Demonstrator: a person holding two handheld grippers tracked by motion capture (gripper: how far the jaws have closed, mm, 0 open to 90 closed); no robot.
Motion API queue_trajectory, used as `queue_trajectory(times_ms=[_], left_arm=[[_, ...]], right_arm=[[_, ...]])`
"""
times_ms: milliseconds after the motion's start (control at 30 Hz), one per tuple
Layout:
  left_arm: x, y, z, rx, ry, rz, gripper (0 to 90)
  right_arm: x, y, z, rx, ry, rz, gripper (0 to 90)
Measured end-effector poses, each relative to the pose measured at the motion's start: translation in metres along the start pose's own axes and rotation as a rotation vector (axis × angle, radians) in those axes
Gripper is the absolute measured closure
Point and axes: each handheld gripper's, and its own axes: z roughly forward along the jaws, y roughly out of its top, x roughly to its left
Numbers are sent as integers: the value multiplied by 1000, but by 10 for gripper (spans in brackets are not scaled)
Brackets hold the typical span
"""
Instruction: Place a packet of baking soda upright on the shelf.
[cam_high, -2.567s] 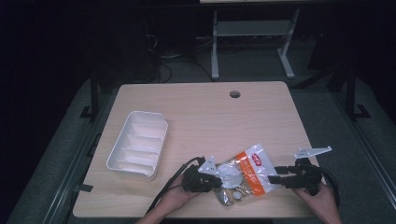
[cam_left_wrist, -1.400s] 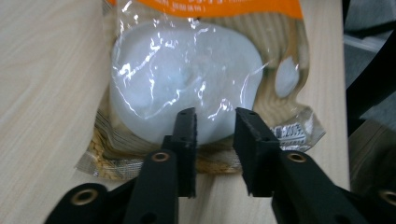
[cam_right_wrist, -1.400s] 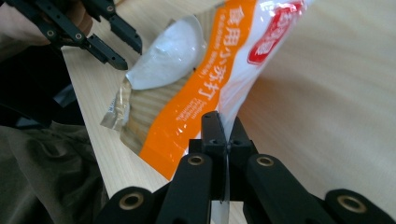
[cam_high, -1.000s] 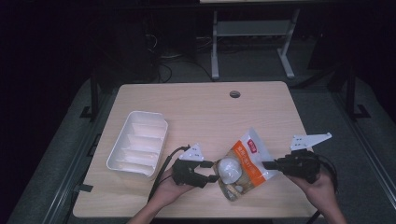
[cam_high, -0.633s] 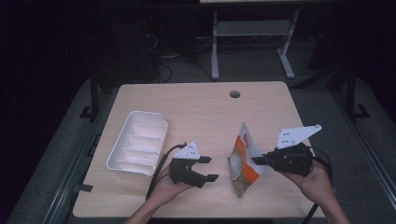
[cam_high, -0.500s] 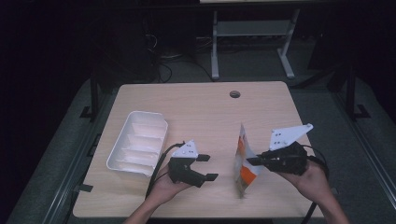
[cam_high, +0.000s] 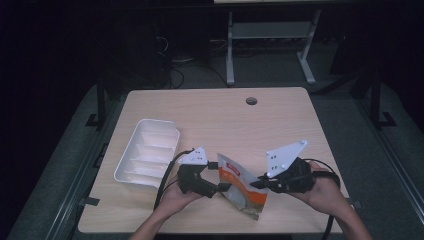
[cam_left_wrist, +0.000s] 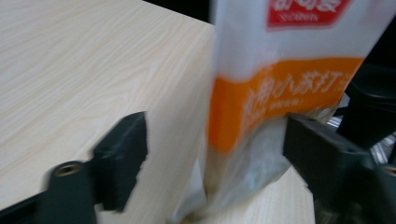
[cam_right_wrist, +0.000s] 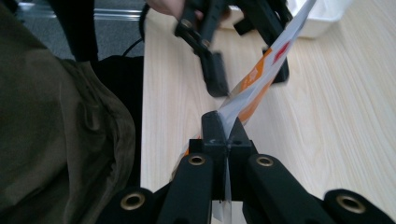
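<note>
Right now I have the snack bag (cam_high: 241, 187) pinched at one edge in my right gripper (cam_high: 256, 184), its jaws pressed together on the film, so the bag hangs upright with its lower end touching the table (cam_high: 280, 125) near the front edge. My left gripper (cam_high: 223, 187) sits just beside it with jaws spread; they have just been closing a little, and the bag's side lies between them, not yet squeezed. The white tray (cam_high: 148, 157) to the left looks empty. I judge the pickup done; opening the bag and filling the tray seem left.
</note>
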Motion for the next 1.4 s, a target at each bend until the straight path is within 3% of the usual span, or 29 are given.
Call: queue_trajectory(times_ms=[33,67,100,133,267,300,367,500,567,600,733,833,967,1200,1233,1300,1400], left_arm=[[-2,-1,0,-3,-12,21,458],[-3,-1,0,2,2,34,552],[-4,-1,0,17,15,59,595],[-4,-2,-2,23,9,61,734],[-2,-4,-6,21,-15,33,815],[-4,-5,-4,26,-3,40,863],[-5,-4,-3,30,2,45,874],[-3,-6,-5,30,15,31,880],[-2,-8,-6,30,21,18,880],[-1,-8,-7,29,24,9,880],[-1,-8,-6,27,27,5,878],[-1,-8,-6,24,29,4,875],[-2,-8,-6,25,33,10,871],[-3,-9,-7,21,32,9,867],[-3,-9,-7,21,33,11,864],[-3,-9,-8,21,37,11,863],[-2,-10,-9,14,29,1,851]], right_arm=[[0,2,1,1,-1,-2,898],[-2,3,2,4,-9,1,898],[-4,3,2,5,-10,6,898],[-9,-1,3,6,-31,31,896],[-14,-10,1,-16,-51,75,892],[-17,-21,3,-60,-56,116,857],[-18,-24,3,-80,-54,130,843],[-23,-50,8,-165,-64,231,629],[-24,-62,9,-210,-38,276,613],[-23,-77,11,-272,-22,326,563],[-19,-90,17,-318,-7,366,546],[-10,-102,33,-334,2,403,574],[-7,-99,47,-318,15,399,652],[-8,-91,57,-296,6,421,766],[-9,-90,61,-296,27,426,830],[-9,-89,63,-292,32,426,847],[-9,-87,63,-285,13,423,891]])
